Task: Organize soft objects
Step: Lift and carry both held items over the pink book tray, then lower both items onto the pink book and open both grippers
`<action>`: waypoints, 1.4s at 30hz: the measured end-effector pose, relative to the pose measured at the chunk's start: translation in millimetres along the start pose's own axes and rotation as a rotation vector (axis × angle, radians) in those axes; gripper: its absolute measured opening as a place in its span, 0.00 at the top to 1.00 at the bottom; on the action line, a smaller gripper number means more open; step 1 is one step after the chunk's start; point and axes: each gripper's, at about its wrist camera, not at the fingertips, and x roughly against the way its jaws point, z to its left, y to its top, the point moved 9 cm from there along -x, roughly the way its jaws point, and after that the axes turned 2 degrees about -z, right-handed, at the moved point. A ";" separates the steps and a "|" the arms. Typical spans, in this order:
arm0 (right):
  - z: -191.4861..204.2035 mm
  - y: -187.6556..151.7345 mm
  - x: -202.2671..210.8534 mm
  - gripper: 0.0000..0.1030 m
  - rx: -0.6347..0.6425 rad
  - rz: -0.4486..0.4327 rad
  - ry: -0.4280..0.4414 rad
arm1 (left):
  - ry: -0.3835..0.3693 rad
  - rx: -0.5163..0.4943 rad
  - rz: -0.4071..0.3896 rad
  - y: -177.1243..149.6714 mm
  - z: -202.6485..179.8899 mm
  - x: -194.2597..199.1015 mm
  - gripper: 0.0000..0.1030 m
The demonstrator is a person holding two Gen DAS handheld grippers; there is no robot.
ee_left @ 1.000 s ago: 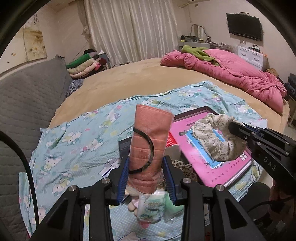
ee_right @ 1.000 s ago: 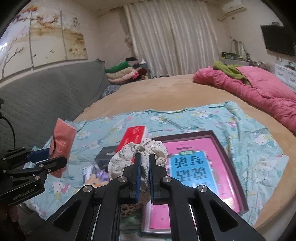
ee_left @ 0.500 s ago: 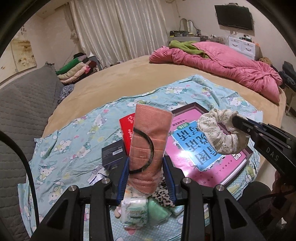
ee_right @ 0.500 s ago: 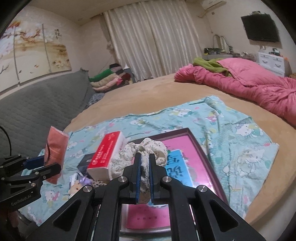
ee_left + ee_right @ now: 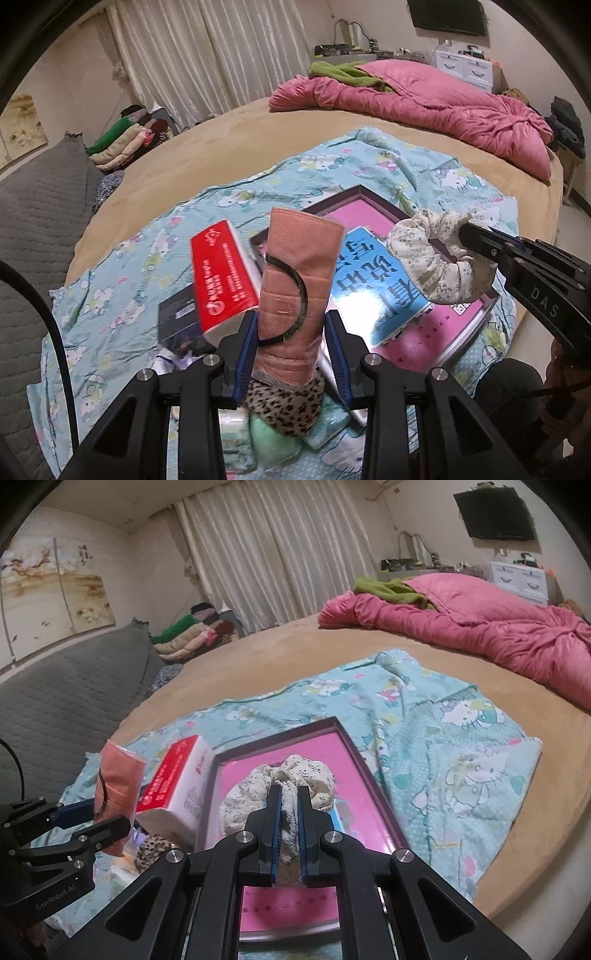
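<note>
Pinching a puffy floral scrunchie, right gripper.

The left hand-held gripper is clamped on a salmon-pink wrapped pack with a black loop across its front; the pack stands upright between the blue pads. At right, the right hand-held gripper pinches a floral scrunchie, held above a pink-framed board with a blue printed sheet. A red-and-white tissue pack lies just left of the board, overlapping a dark box. Below the pink pack – a leopard-print soft item and a pale green one, touching. All rest on a cartoon-cat sheet spread over the tan bed. A pink quilt lies at the far side.
</note>
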 end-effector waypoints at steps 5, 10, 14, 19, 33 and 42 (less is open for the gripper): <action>-14.9 -9.8 -11.3 0.93 -0.025 0.045 -0.023 | -0.026 -0.012 0.035 -2.9 -15.9 -20.4 0.64; -31.1 -23.2 -23.7 0.93 -0.052 0.104 -0.051 | -0.056 -0.020 0.080 -11.7 -30.1 -41.6 0.64; -44.6 -36.9 -34.7 0.93 -0.080 0.165 -0.079 | -0.074 -0.028 0.119 -20.7 -40.1 -57.3 0.64; -56.2 -50.4 -44.5 0.93 -0.090 0.217 -0.113 | -0.090 -0.038 0.155 -30.7 -49.6 -71.2 0.64; -61.8 -61.3 -54.6 0.84 -0.072 0.256 -0.145 | -0.105 -0.051 0.211 -45.3 -64.7 -97.5 0.64; -64.3 -59.9 -52.0 0.69 -0.084 0.245 -0.153 | -0.135 -0.037 0.231 -49.5 -70.8 -107.1 0.64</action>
